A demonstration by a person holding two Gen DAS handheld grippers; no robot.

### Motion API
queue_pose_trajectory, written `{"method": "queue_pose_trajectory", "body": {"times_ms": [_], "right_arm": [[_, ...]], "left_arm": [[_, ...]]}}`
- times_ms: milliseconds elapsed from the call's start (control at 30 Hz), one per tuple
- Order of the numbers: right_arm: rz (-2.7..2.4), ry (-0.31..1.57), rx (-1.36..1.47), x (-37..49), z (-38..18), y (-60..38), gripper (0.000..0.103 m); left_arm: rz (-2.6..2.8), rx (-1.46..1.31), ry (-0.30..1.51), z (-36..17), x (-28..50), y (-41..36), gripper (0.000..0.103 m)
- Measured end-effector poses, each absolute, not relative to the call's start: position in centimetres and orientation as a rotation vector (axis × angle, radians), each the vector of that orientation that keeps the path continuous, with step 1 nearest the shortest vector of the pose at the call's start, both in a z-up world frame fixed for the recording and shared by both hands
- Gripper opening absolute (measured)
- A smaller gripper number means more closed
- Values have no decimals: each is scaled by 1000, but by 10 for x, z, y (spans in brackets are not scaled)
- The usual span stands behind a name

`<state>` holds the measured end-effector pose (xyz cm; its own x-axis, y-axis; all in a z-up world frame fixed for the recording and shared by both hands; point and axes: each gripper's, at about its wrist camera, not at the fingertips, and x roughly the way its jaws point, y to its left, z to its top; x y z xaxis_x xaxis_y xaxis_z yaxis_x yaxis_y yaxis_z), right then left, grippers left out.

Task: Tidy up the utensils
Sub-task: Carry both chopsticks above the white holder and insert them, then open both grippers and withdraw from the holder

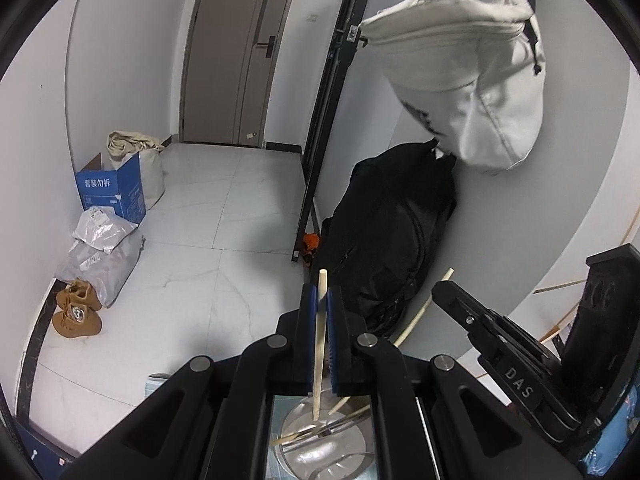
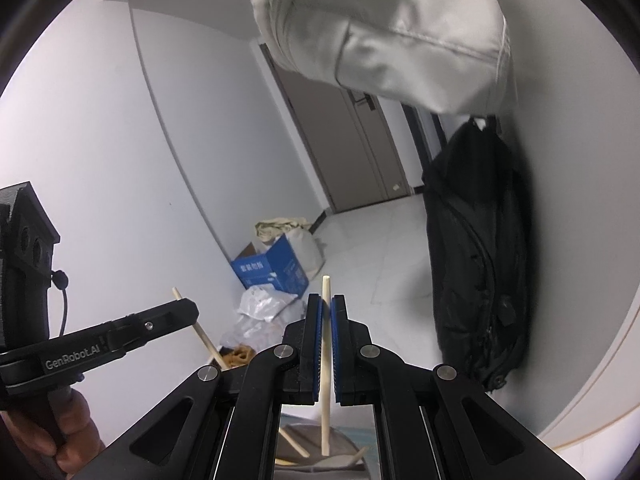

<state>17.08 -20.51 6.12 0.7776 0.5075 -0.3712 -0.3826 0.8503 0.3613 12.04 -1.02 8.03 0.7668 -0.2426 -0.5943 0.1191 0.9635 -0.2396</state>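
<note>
My left gripper point(image 1: 322, 300) is shut on a pale wooden chopstick point(image 1: 319, 344), held upright with its top above the blue pads. Its lower end hangs over a shiny metal bowl point(image 1: 320, 446) that holds several more utensils. My right gripper point(image 2: 326, 308) is shut on another wooden chopstick point(image 2: 325, 364), also upright, above a grey dish point(image 2: 340, 460). The right gripper also shows in the left wrist view point(image 1: 452, 294) with its chopstick point(image 1: 420, 312). The left gripper shows at the left of the right wrist view point(image 2: 188, 308).
A black bag point(image 1: 392, 240) leans on the wall under a hanging white bag point(image 1: 468, 80). A blue box point(image 1: 114, 190), grey parcels point(image 1: 102, 256) and brown shoes point(image 1: 78, 312) lie on the tiled floor at the left. A grey door point(image 1: 232, 52) stands behind.
</note>
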Motion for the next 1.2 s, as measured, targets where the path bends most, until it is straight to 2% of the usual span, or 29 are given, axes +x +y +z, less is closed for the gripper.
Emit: {"method": "queue_pose_trajectory", "body": {"times_ms": [600, 633, 900, 967, 1000, 1067, 1133, 1200], "right_arm": [[536, 630, 191, 163, 3, -191, 4], [534, 637, 192, 161, 1, -191, 7], [551, 702, 263, 149, -8, -198, 7], [550, 700, 284, 144, -6, -205, 13], [548, 696, 292, 141, -5, -208, 17], [538, 680, 311, 131, -1, -216, 40], [527, 662, 326, 122, 5, -223, 48], [513, 652, 321, 114, 11, -225, 50]], "left_arm": [[-303, -164, 762, 41, 119, -22, 1], [-300, -165, 764, 42, 118, -20, 1], [-325, -222, 839, 41, 119, -10, 2], [-312, -242, 842, 44, 115, -5, 2], [-301, -251, 836, 46, 111, -2, 4], [-276, -246, 818, 52, 102, 2, 13], [-258, -244, 798, 56, 92, 2, 36], [-244, -249, 777, 58, 83, 3, 49]]}}
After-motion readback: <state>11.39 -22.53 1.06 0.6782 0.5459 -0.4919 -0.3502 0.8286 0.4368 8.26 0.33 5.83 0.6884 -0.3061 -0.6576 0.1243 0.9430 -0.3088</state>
